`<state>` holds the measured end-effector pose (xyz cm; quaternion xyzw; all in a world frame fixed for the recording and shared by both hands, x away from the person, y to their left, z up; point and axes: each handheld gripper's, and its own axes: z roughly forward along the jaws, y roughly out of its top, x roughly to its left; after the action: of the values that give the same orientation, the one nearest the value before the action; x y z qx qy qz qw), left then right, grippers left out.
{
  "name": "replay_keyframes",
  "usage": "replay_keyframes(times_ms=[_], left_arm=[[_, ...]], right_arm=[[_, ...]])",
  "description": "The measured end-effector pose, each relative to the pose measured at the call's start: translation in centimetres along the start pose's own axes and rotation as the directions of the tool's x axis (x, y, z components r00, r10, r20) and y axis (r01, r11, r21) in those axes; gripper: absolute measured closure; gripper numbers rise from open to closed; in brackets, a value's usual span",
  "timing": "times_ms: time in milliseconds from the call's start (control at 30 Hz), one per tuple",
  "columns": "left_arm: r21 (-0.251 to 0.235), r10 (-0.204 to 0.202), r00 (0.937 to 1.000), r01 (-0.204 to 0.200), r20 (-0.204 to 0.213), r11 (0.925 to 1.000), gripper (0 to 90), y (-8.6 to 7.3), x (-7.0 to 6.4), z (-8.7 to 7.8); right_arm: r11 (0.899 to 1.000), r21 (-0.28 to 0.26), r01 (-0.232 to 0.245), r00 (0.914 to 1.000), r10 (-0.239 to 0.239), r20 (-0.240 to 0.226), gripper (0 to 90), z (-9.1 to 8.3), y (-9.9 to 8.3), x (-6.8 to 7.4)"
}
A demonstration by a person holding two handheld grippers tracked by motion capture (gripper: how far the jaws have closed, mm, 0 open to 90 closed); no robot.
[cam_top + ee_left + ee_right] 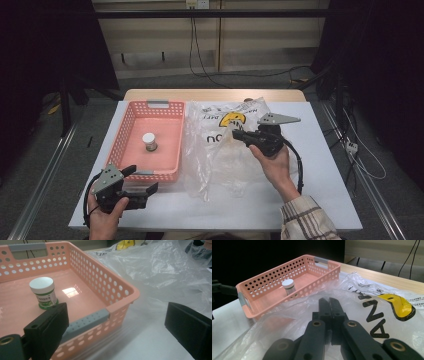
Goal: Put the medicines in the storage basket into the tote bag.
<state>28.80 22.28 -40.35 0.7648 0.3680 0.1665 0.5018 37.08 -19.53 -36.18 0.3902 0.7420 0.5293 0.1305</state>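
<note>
White table [320, 165] filled the high view, with dark floor and cables behind it. At its ten o'clock sat a pink basket [129, 125] holding one small white-capped jar [150, 142], upright near the basket's middle. Just beside the basket, toward three o'clock, lay a crumpled clear plastic bag [212, 165] with a yellow smiley print. The right gripper [235, 134] rested over the bag, its jaws pressed together; whether any film was caught between them could not be told. The left gripper [145, 191] waited at seven o'clock, near the basket's front corner, jaws spread wide and empty. To do this step well, the right gripper likely needed to pinch a single layer near the bag's edge and lift slowly, while the left stood ready to take the opposite edge.
</note>
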Motion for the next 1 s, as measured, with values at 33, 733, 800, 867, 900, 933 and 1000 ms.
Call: replay_keyframes(times_ms=[33, 733, 800, 867, 900, 933, 1000], left_arm=[[0.009, 0.008, 0.9999, -0.008, 0.007, 0.9999, 5.1, 0.2, 0.1, 0.0], [0.108, 0.061, 0.9981, -0.061, 0.008, 0.9922, 13.7, 5.0, 3.6, 1.7], [0.127, 0.051, 0.9987, -0.05, 0.0, 0.9906, 13.3, 5.4, 3.8, 2.3], [0.129, 0.049, 0.9988, -0.05, 0.009, 0.9903, 12.1, 5.7, 4.1, 2.7], [0.125, 0.05, 0.9986, -0.052, 0.016, 0.9908, 10.8, 5.9, 4.3, 2.9], [0.126, 0.034, 0.9992, -0.036, 0.02, 0.9914, 8.8, 6.0, 4.5, 3.2], [0.133, 0.03, 0.9995, -0.031, 0.006, 0.9907, 7.6, 6.4, 4.9, 3.8]], right_arm=[[1.0, 0.0, 0.0, 1.0, 0.0, 0.0, 90.0, 0.0, 0.0, 0.0], [1.0, -0.002, -0.001, 0.9998, 0.001, -0.02, 90.0, -0.5, -0.3, 0.2], [1.0, 0.001, 0.0, 0.9998, 0.0, -0.019, 90.0, -0.5, -0.3, 0.3], [1.0, 0.003, 0.004, 0.9998, -0.004, -0.018, 90.0, -0.5, -0.4, 0.3], [1.0, 0.003, 0.002, 0.9998, -0.002, -0.017, 90.0, -0.5, -0.4, 0.3], [1.0, 0.002, 0.001, 0.9998, -0.001, -0.019, 90.0, -0.5, -0.4, 0.2], [1.0, 0.004, 0.001, 0.9998, -0.001, -0.019, 90.0, -0.4, -0.4, 0.2]])
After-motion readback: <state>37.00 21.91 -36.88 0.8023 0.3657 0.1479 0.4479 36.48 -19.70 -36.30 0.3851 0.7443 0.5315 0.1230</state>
